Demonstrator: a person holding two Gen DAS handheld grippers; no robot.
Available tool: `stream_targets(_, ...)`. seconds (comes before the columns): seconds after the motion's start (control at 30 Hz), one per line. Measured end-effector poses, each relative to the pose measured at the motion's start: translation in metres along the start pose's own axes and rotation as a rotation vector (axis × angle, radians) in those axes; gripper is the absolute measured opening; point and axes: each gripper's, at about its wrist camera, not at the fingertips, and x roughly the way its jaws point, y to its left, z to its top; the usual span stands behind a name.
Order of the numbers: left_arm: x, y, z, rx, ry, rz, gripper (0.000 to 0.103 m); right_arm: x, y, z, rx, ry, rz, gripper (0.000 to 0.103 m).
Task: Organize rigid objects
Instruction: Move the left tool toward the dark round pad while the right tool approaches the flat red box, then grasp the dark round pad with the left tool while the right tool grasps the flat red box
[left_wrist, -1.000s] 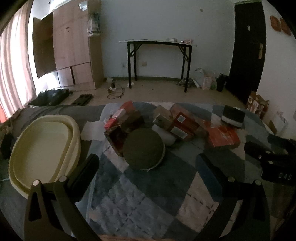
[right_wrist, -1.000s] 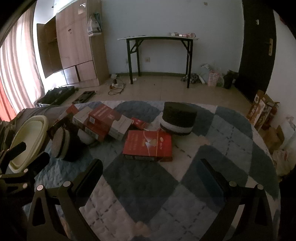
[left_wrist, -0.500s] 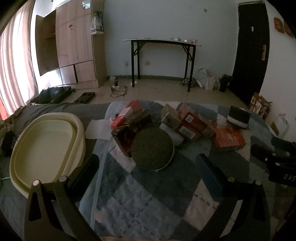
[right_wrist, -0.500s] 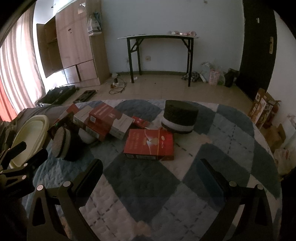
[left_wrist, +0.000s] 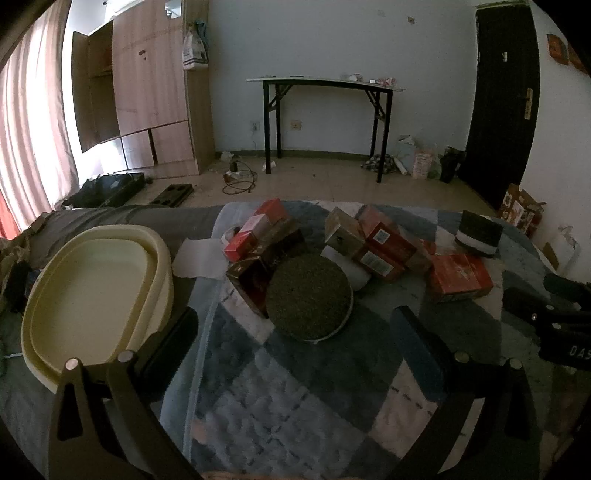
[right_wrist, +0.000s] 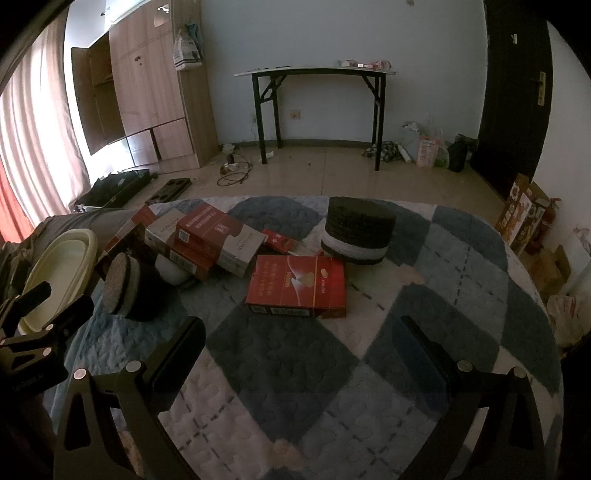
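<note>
Both tools, left tool (left_wrist: 295, 328) and right tool (right_wrist: 303, 336), spread wide and empty above the quilt (right_wrist: 295, 369). Red carton (right_wrist: 297, 286) lying flat ahead of the right tool, apart from the pile; probably light, stiff, slightly slick. Best pinched across the narrow sides, gently to avoid crushing.

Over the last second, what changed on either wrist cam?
Left gripper drew back a little and swung left: the round dark disc and cream tub drifted right in its view. Right gripper barely moved. Both open, nothing grasped; the red box and box pile stayed put.
</note>
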Motion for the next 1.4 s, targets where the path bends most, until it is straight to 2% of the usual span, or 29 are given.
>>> stream_targets(0.67, 0.004, 0.008, -0.001, -0.005, 0.005, 0.014, 0.103, 0.0, -0.001, -0.001, -0.004, 0.016, -0.004, 0.103)
stream_targets(0.8, 0.012, 0.011, -0.002, -0.03, 0.038, -0.026, 0.103, 0.009, -0.001, -0.002, 0.001, 0.026, 0.002, 0.103)
stream_targets(0.93, 0.029, 0.012, -0.006, -0.023, 0.078, -0.026, 0.103, 0.03, -0.007, -0.006, 0.026, 0.067, 0.0, 0.103)
stream_targets(1.1, 0.06, 0.023, -0.013, -0.087, 0.129, -0.119, 0.103, 0.047, -0.005, -0.009, 0.023, 0.098, -0.024, 0.103)
stream_targets(1.27, 0.071, 0.032, -0.012, -0.163, 0.082, -0.166, 0.103, 0.067, -0.006, -0.01, 0.076, 0.074, 0.032, 0.103)
stream_targets(1.4, 0.067, 0.022, -0.012, -0.121, 0.048, -0.173, 0.103, 0.08, -0.008, -0.013, 0.08, 0.049, -0.014, 0.103)
